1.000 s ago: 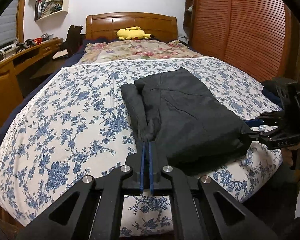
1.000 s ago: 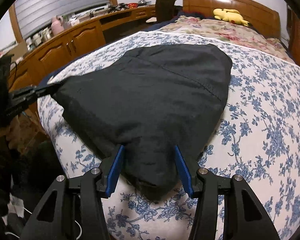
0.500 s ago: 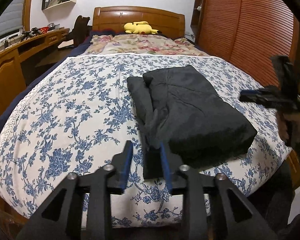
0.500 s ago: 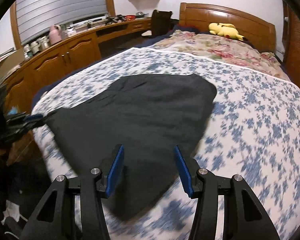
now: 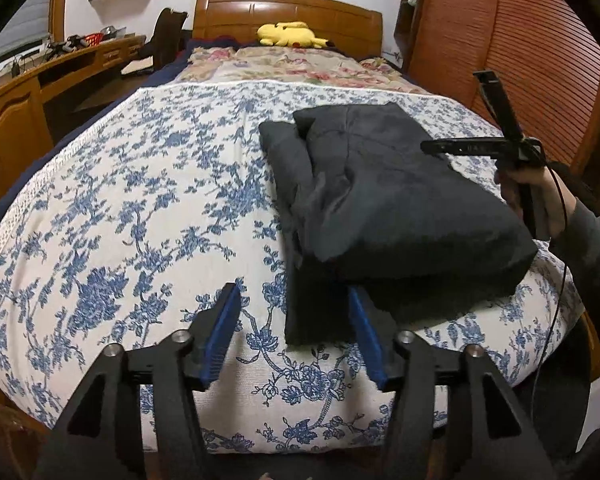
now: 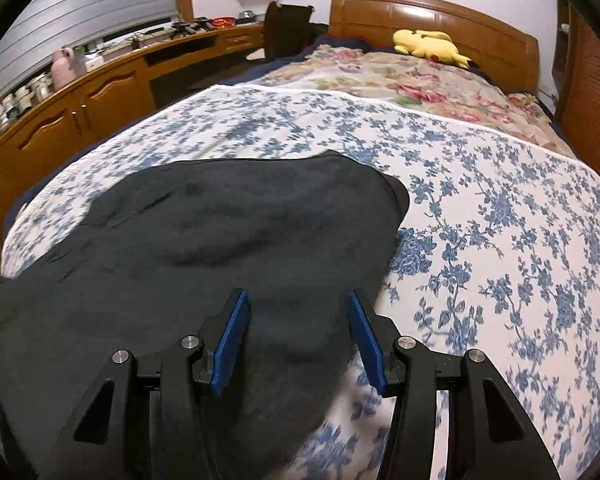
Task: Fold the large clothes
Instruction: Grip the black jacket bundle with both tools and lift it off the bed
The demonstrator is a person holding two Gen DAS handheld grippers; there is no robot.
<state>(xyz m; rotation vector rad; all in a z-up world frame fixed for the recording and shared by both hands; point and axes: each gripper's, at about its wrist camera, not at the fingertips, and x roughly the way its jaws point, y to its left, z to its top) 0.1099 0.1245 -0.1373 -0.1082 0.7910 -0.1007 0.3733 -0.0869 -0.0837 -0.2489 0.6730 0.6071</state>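
A dark grey garment (image 5: pixel 380 200) lies folded in a thick bundle on the blue-flowered bedspread (image 5: pixel 140 208), near the foot of the bed. My left gripper (image 5: pixel 296 332) is open and empty, just short of the garment's near corner. In the right wrist view the garment (image 6: pixel 220 240) fills the lower left. My right gripper (image 6: pixel 296 336) is open and empty, held above the garment's near edge. The right gripper also shows in the left wrist view (image 5: pixel 432 147), raised over the garment's right side.
A yellow plush toy (image 5: pixel 290 35) lies by the wooden headboard (image 5: pixel 288 6). A floral quilt (image 5: pixel 292 66) covers the far end of the bed. A long wooden desk (image 6: pixel 100 80) runs along the left. Slatted wooden wardrobe doors (image 5: pixel 532 48) stand on the right.
My left gripper opened, let go of the garment's corner and drew back. My right gripper, open throughout, lifted up and away from the garment's edge. The garment now rests on the bed.
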